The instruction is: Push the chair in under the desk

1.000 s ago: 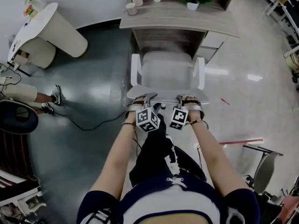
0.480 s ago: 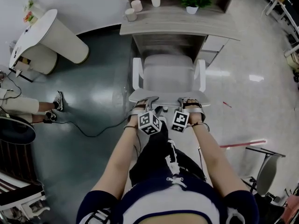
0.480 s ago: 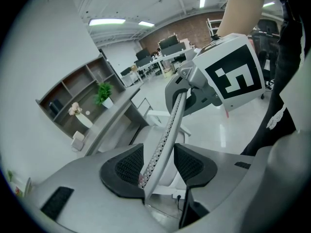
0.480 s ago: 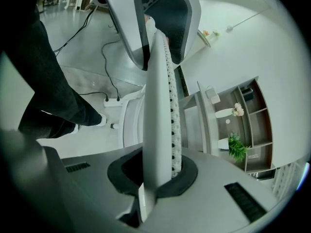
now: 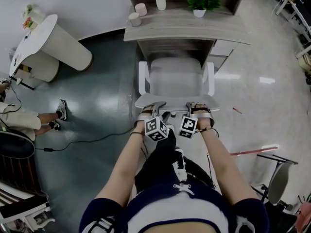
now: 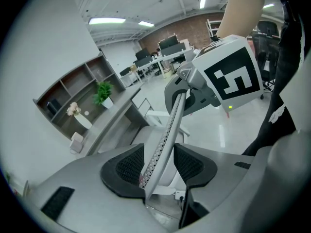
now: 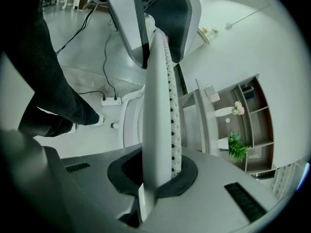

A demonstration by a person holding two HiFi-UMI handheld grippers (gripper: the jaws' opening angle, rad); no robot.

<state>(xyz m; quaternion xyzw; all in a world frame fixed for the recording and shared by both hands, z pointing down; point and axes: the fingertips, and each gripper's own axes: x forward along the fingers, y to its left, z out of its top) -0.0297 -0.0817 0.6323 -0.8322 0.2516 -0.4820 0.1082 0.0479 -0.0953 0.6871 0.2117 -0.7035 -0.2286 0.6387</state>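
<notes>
A white chair (image 5: pixel 175 76) stands with its seat facing the grey desk (image 5: pixel 228 30), the front of the seat just under the desk's edge. Both grippers are at the top edge of the backrest (image 5: pixel 172 102). My left gripper (image 5: pixel 153 107) is open; in the left gripper view the thin mesh backrest (image 6: pixel 167 130) passes between its pads with gaps on both sides of the left gripper (image 6: pixel 158 161). My right gripper (image 5: pixel 196 107) is shut on the backrest; in the right gripper view the backrest (image 7: pixel 158 81) sits pinched in the right gripper (image 7: pixel 155 171).
On the desk stand a flower vase (image 5: pixel 160 1), a potted plant (image 5: pixel 200 1) and two cups (image 5: pixel 137 14). A white round table (image 5: pixel 53 33) and a person's leg (image 5: pixel 41 116) are at left, with a cable (image 5: pixel 97 137) on the floor. Another chair (image 5: pixel 274 176) is at right.
The chair and both grippers have slid a little toward the desk. The seated person's leg at left and the floor cable have shifted.
</notes>
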